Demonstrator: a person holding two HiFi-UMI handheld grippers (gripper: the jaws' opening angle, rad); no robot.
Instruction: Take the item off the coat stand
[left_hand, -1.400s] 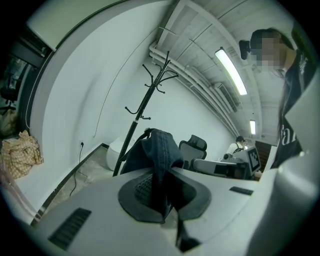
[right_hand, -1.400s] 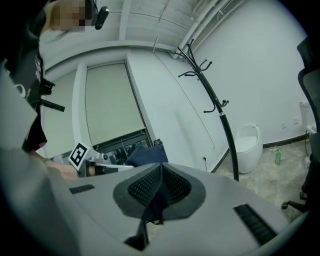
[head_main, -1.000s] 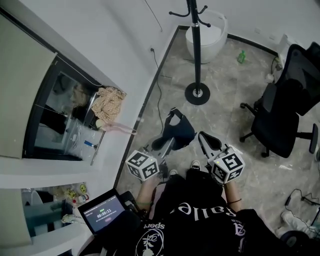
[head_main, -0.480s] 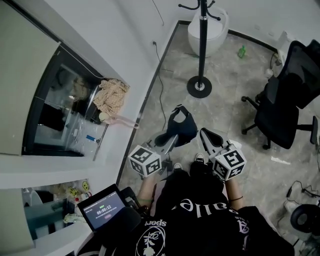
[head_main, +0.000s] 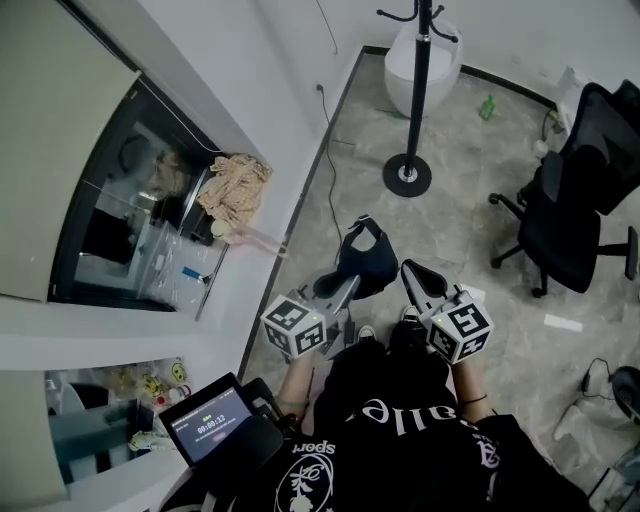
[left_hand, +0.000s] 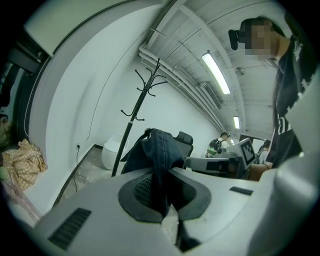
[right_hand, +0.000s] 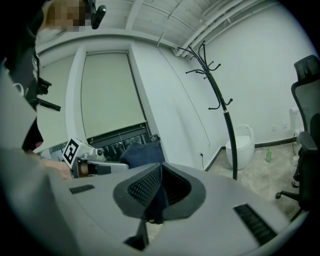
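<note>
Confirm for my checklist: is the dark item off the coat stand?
Off: left gripper pinches the dark item; coat stand hooks are bare.

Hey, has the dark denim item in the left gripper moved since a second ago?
Yes, slightly. In the head view the dark denim item sits a little farther from the coat stand's base, drawn back toward the person.

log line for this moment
coat stand: bare | dark blue item: off stand, in left gripper | right gripper: shut on it too
</note>
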